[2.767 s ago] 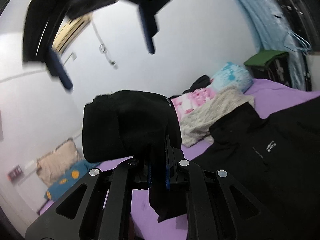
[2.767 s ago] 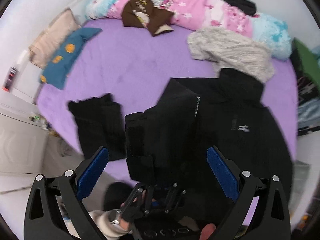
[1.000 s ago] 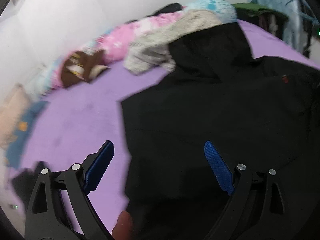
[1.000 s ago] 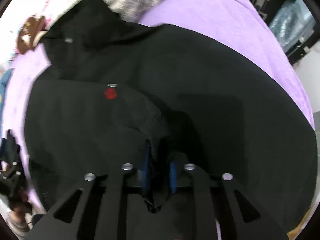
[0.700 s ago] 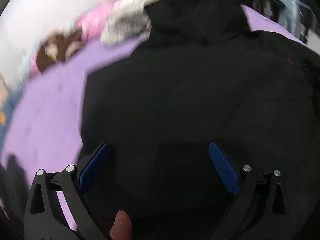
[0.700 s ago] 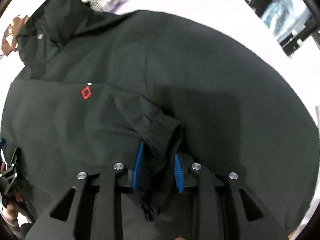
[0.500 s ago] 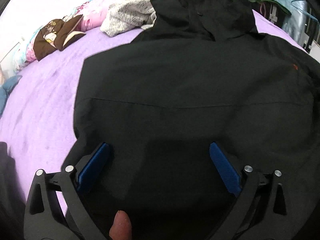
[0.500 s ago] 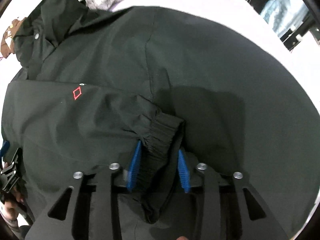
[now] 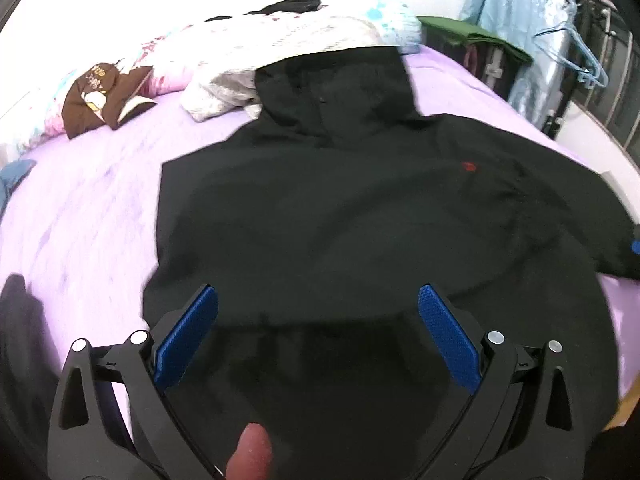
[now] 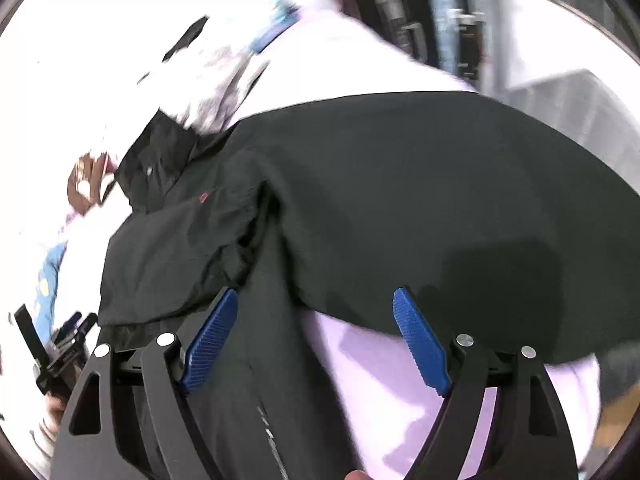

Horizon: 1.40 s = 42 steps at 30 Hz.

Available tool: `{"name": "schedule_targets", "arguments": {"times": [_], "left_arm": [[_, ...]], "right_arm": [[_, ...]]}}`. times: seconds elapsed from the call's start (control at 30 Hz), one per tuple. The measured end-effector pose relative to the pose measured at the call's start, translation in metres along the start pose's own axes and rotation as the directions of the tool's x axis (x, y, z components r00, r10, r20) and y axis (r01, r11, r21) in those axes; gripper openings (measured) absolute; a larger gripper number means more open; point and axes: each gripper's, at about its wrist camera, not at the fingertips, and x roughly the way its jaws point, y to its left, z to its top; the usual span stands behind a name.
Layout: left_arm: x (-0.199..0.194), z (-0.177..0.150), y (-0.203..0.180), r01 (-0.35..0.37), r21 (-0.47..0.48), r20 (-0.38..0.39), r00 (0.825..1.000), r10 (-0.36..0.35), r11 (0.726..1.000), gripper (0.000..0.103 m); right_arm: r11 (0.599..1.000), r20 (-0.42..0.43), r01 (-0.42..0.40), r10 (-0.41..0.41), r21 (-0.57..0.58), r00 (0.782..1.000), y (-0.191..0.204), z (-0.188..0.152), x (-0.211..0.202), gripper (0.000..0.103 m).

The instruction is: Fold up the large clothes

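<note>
A large black jacket (image 9: 340, 216) lies spread on the purple bed (image 9: 80, 208), hood (image 9: 332, 92) at the far end and a small red logo (image 9: 467, 167) on the chest. My left gripper (image 9: 316, 320) hangs open above the jacket's near hem with nothing between its blue pads (image 9: 186, 336). In the right wrist view one sleeve (image 10: 180, 240) lies folded across the jacket (image 10: 420, 200). The right gripper (image 10: 314, 332) hovers above the near edge. Its jaws are opening, with only cloth and sheet below them and nothing pinched. The left gripper (image 10: 60, 344) shows at that view's left edge.
A brown garment (image 9: 104, 92), a pale knit garment (image 9: 224, 88) and a pink floral quilt (image 9: 168, 64) lie along the far side. A green-topped dark case (image 9: 472, 40), blue curtain (image 9: 516, 16) and hangers (image 9: 576, 56) stand at the right. Dark clothes (image 9: 16, 320) sit at the left edge.
The right gripper has opened and let go of the sleeve cuff, then swung away to the right. The left gripper, open throughout, has drawn back so more of the jacket shows.
</note>
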Motion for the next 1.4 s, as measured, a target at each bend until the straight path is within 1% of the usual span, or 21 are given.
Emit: {"name": "schedule_targets", "arguments": {"times": [0.1, 0.17, 0.23, 0.27, 0.3, 0.37, 0.43, 0.5, 0.53, 0.63, 0.73, 0.83, 0.9, 1.0, 1.1, 1.17, 1.23, 1.27, 1.3, 1.33, 1.4], "left_arm": [[-0.018, -0.01, -0.027, 0.016, 0.017, 0.011, 1.0, -0.016, 1.0, 0.097], [-0.026, -0.014, -0.044, 0.026, 0.031, 0.004, 1.0, -0.026, 0.999, 0.097], [-0.035, -0.018, -0.063, 0.025, 0.041, 0.0, 1.0, -0.025, 0.999, 0.097], [-0.038, -0.019, -0.07, 0.037, 0.032, -0.006, 0.999, -0.037, 0.999, 0.097], [-0.038, -0.018, -0.074, 0.052, 0.023, -0.012, 0.999, -0.052, 0.998, 0.097], [-0.042, -0.017, -0.087, 0.08, 0.01, -0.023, 0.997, -0.08, 0.997, 0.097], [-0.044, -0.015, -0.101, 0.085, 0.021, -0.021, 0.996, -0.084, 0.996, 0.097], [-0.045, -0.011, -0.119, 0.075, 0.043, -0.018, 0.997, -0.074, 0.996, 0.097], [-0.045, -0.01, -0.126, 0.076, 0.049, -0.021, 0.997, -0.075, 0.996, 0.097], [-0.047, -0.008, -0.145, 0.099, 0.063, -0.021, 0.995, -0.097, 0.993, 0.097], [-0.047, -0.008, -0.162, 0.109, 0.087, -0.023, 0.994, -0.107, 0.99, 0.097], [-0.047, -0.008, -0.17, 0.11, 0.096, -0.03, 0.994, -0.108, 0.989, 0.097], [-0.047, -0.01, -0.171, 0.117, 0.093, -0.034, 0.993, -0.114, 0.989, 0.097], [-0.049, -0.011, -0.171, 0.118, 0.091, -0.036, 0.993, -0.115, 0.989, 0.097], [-0.05, -0.011, -0.165, 0.118, 0.084, -0.041, 0.993, -0.114, 0.989, 0.097], [-0.052, -0.01, -0.159, 0.112, 0.074, -0.042, 0.993, -0.109, 0.991, 0.097], [-0.053, -0.009, -0.154, 0.113, 0.061, -0.042, 0.993, -0.11, 0.992, 0.097], [-0.055, -0.009, -0.152, 0.111, 0.055, -0.039, 0.993, -0.109, 0.992, 0.097], [-0.057, -0.007, -0.147, 0.109, 0.048, -0.034, 0.994, -0.108, 0.993, 0.097], [-0.059, -0.007, -0.144, 0.112, 0.043, -0.032, 0.993, -0.11, 0.993, 0.097], [-0.064, -0.005, -0.137, 0.116, 0.031, -0.026, 0.993, -0.116, 0.993, 0.097]], "right_arm": [[0.997, 0.057, -0.021, 0.017, 0.073, 0.998, -0.033, -0.016, -0.032, 0.085], [0.991, 0.104, -0.033, 0.02, 0.132, 0.994, -0.061, -0.026, -0.057, 0.085], [0.976, 0.152, -0.049, 0.016, 0.212, 0.988, -0.09, -0.035, -0.076, 0.086], [0.964, 0.175, -0.063, 0.017, 0.26, 0.984, -0.106, -0.04, -0.082, 0.086], [0.939, 0.209, -0.105, 0.037, 0.328, 0.977, -0.126, -0.048, -0.089, 0.086], [0.894, 0.251, -0.165, 0.061, 0.418, 0.966, -0.155, -0.059, -0.097, 0.086], [0.841, 0.305, -0.203, 0.048, 0.502, 0.951, -0.185, -0.071, -0.103, 0.086], [0.809, 0.33, -0.221, 0.035, 0.545, 0.943, -0.201, -0.076, -0.102, 0.086], [0.783, 0.35, -0.244, 0.036, 0.572, 0.936, -0.213, -0.079, -0.099, 0.086], [0.745, 0.354, -0.25, 0.02, 0.618, 0.935, -0.231, -0.079, -0.091, 0.086], [0.724, 0.347, -0.245, 0.008, 0.645, 0.938, -0.243, -0.076, -0.08, 0.086], [0.699, 0.358, -0.267, 0.016, 0.664, 0.934, -0.257, -0.073, -0.072, 0.086], [0.695, 0.368, -0.284, 0.03, 0.66, 0.929, -0.267, -0.073, -0.071, 0.086], [0.695, 0.369, -0.281, 0.024, 0.662, 0.929, -0.273, -0.065, -0.064, 0.086], [0.688, 0.399, -0.308, 0.029, 0.657, 0.917, -0.277, -0.057, -0.062, 0.086], [0.694, 0.403, -0.294, 0.005, 0.657, 0.915, -0.278, -0.052, -0.061, 0.085], [0.69, 0.414, -0.296, -0.007, 0.66, 0.91, -0.276, -0.049, -0.06, 0.085], [0.687, 0.41, -0.293, -0.008, 0.665, 0.912, -0.275, -0.048, -0.058, 0.081], [0.687, 0.403, -0.284, -0.014, 0.669, 0.915, -0.275, -0.047, -0.056, 0.071], [0.69, 0.388, -0.268, -0.02, 0.672, 0.921, -0.274, -0.045, -0.052, 0.066], [0.7, 0.36, -0.219, -0.059, 0.68, 0.931, -0.272, -0.042, -0.048, 0.043]]}}
